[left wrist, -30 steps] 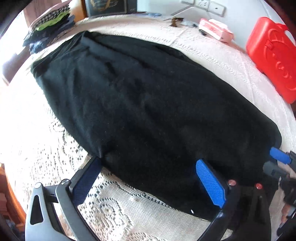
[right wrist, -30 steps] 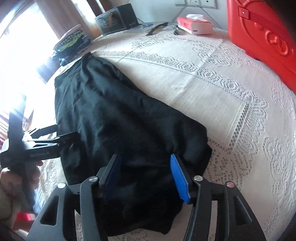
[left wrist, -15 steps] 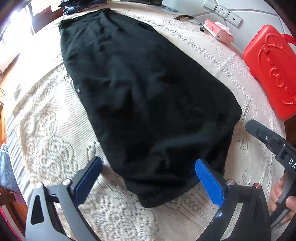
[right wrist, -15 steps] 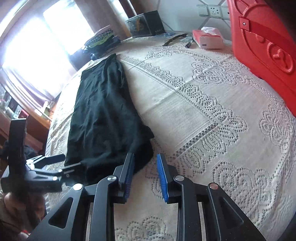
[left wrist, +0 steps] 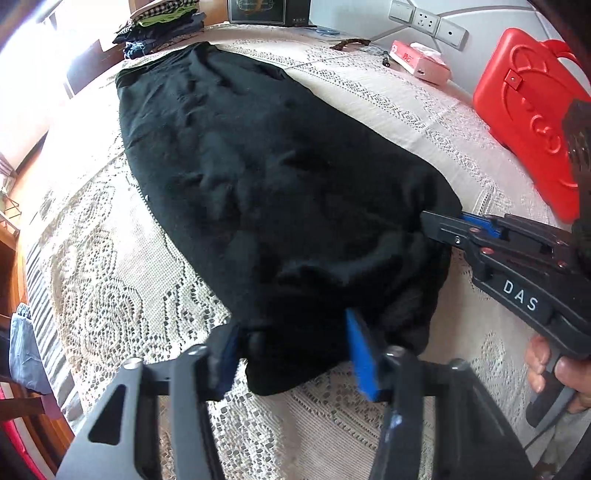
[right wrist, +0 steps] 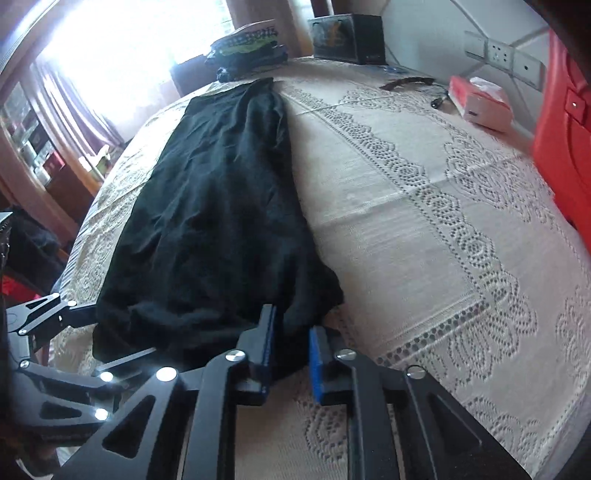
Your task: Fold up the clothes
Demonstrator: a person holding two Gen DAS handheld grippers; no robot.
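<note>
A long black garment lies flat on a cream lace tablecloth, stretching away toward the far edge; it also shows in the right wrist view. My left gripper has its blue pads on either side of the garment's near left corner, closing on the cloth. My right gripper is shut on the near right corner; it shows in the left wrist view, clamped on the hem. The left gripper appears at the left of the right wrist view.
A red plastic case stands at the right. A pink tissue pack and a dark box sit near the wall sockets. A stack of folded clothes lies at the far end. The table edge drops off at the left.
Both grippers have closed in on the garment's near end. The left jaws narrowed around the left corner. The right gripper moved onto the right corner and gripped it, bunching the hem.
</note>
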